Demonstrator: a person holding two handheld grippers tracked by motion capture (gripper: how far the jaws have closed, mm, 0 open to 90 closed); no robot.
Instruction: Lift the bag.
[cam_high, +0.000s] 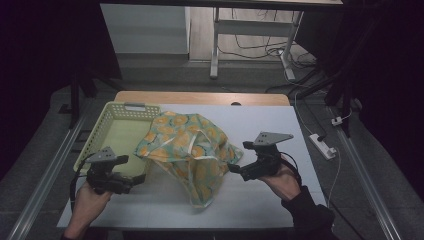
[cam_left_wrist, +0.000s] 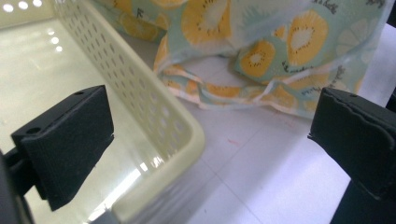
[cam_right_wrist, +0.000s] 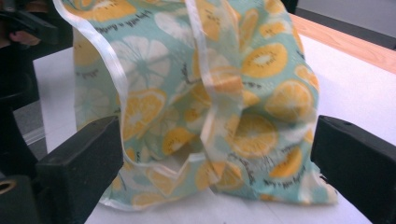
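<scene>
A teal cloth bag (cam_high: 187, 150) printed with orange citrus slices lies crumpled in the middle of the white table (cam_high: 260, 125). My right gripper (cam_high: 235, 169) is at the bag's right edge, jaws open wide. In the right gripper view the bag (cam_right_wrist: 233, 93) stands just ahead of and between the jaws of this gripper (cam_right_wrist: 215, 158), with no pad pressing on it. My left gripper (cam_high: 137, 180) is open at the near right corner of a pale yellow basket (cam_high: 120, 135). In the left gripper view its jaws (cam_left_wrist: 210, 135) straddle the basket's rim (cam_left_wrist: 154, 107), with the bag (cam_left_wrist: 280, 46) beyond.
The bag's left side leans against the basket's right wall. A wooden strip (cam_high: 200, 97) borders the table's far edge. A white power strip (cam_high: 322, 145) with cables lies on the floor at the right. Metal rails run along both sides of the table.
</scene>
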